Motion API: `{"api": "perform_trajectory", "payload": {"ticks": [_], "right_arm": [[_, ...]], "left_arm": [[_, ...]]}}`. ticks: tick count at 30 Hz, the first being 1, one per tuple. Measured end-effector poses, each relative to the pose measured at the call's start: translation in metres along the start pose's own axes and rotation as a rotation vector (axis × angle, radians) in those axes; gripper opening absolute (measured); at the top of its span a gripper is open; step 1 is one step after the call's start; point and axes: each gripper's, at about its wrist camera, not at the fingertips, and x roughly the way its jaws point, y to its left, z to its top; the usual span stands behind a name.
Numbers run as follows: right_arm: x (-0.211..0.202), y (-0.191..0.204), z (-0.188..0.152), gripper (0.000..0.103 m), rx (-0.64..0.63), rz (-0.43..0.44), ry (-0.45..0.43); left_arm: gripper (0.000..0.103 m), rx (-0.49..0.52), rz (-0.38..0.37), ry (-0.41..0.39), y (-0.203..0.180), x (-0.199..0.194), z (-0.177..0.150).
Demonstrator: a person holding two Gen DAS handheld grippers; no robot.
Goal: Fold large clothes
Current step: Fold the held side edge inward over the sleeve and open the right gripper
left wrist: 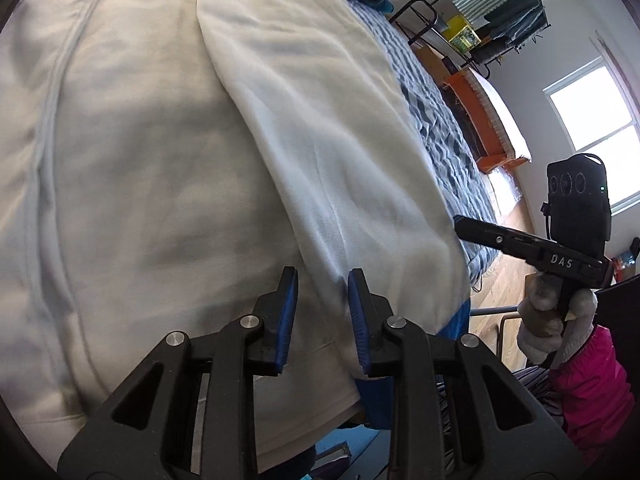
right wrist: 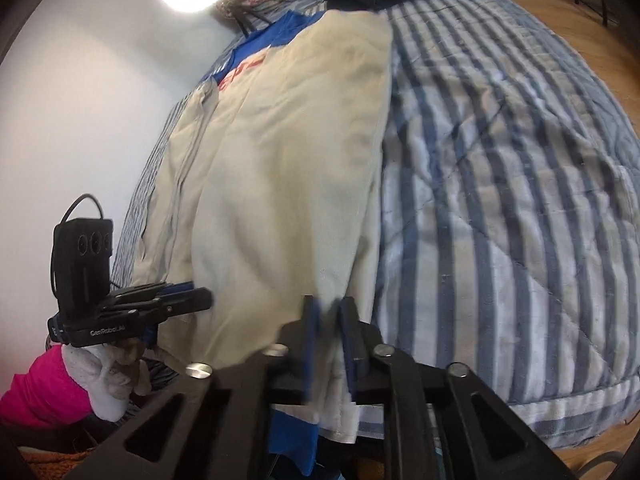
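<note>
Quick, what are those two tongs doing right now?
Left tongs: open, nothing held, just over the cream garment.
Right tongs: nearly closed around the garment's edge.

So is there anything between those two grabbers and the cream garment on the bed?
Nothing visible. The left gripper is open right over the garment; the right gripper already has its hem between its fingers.

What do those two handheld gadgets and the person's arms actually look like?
Each gripper is black plastic with scissor-like arms, silver rivets and two blue ribbed pads: left gripper, right gripper. Each carries a black camera box with round lenses; the left one's trails a black cable. White lettering marks the bodies. The hands wear pale knit gloves under bright pink sleeves.
</note>
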Motion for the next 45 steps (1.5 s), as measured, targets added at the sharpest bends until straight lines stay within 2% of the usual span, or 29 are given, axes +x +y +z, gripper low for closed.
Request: {"api": "perform_trajectory", "payload": {"ticks": [2, 6, 10, 11, 12, 15, 17, 18, 22, 26, 28, 31, 32, 34, 36, 40, 45], "right_arm": [[-0.008, -0.011, -0.004, 0.060, 0.038, 0.009, -0.025], [0.002, -0.029, -0.013, 0.058, 0.092, 0.083, 0.008], [0.013, -0.033, -0.016, 0.056, 0.126, 0.168, 0.027], [0.015, -0.031, -0.016, 0.054, 0.134, 0.185, 0.024], [0.017, -0.030, -0.017, 0.043, 0.143, 0.197, 0.026], [0.026, -0.025, -0.018, 0.021, 0.159, 0.187, 0.046], [0.024, -0.016, -0.018, 0.013, 0.133, 0.166, 0.035], [0.022, -0.010, -0.017, 0.011, 0.117, 0.153, 0.026], [0.014, 0.022, -0.010, 0.009, 0.058, 0.095, -0.012], [0.009, 0.046, -0.003, 0.008, 0.011, 0.057, -0.042], [0.009, 0.055, 0.001, 0.007, -0.010, 0.044, -0.047], [0.012, 0.064, 0.007, 0.007, -0.023, 0.032, -0.050], [0.015, 0.067, 0.010, 0.007, -0.023, 0.030, -0.049], [0.021, 0.077, 0.014, 0.006, -0.037, 0.018, -0.042], [0.021, 0.085, 0.017, 0.006, -0.068, 0.002, -0.048], [0.021, 0.104, 0.026, 0.006, -0.113, 0.020, -0.062], [0.032, 0.134, 0.038, 0.006, -0.176, 0.044, -0.056]], "left_arm": [[0.025, 0.010, 0.006, -0.027, -0.002, -0.014, -0.003], [0.025, 0.036, 0.000, -0.113, -0.012, -0.041, 0.002], [0.025, 0.058, -0.006, -0.140, -0.021, -0.036, 0.015], [0.025, 0.057, -0.012, -0.140, -0.021, -0.030, 0.017], [0.025, 0.057, -0.008, -0.131, -0.023, -0.022, 0.019], [0.025, 0.061, 0.022, -0.062, -0.019, 0.007, 0.016], [0.025, 0.075, 0.069, -0.019, -0.013, 0.025, 0.010], [0.021, 0.082, 0.077, -0.040, -0.013, 0.025, 0.007], [0.021, 0.073, 0.085, -0.061, -0.018, 0.013, 0.007], [0.021, 0.084, 0.022, -0.128, -0.033, -0.012, -0.009], [0.021, 0.102, -0.003, -0.118, -0.041, -0.014, -0.020], [0.021, 0.139, 0.007, -0.040, -0.044, 0.009, -0.030], [0.021, 0.132, 0.008, -0.012, -0.040, 0.018, -0.032], [0.021, 0.111, 0.002, -0.013, -0.034, 0.020, -0.034], [0.021, 0.096, -0.002, -0.006, -0.033, 0.011, -0.031], [0.021, 0.084, -0.025, -0.082, -0.035, -0.032, -0.026], [0.021, 0.048, -0.057, -0.203, -0.019, -0.108, -0.022]]}}
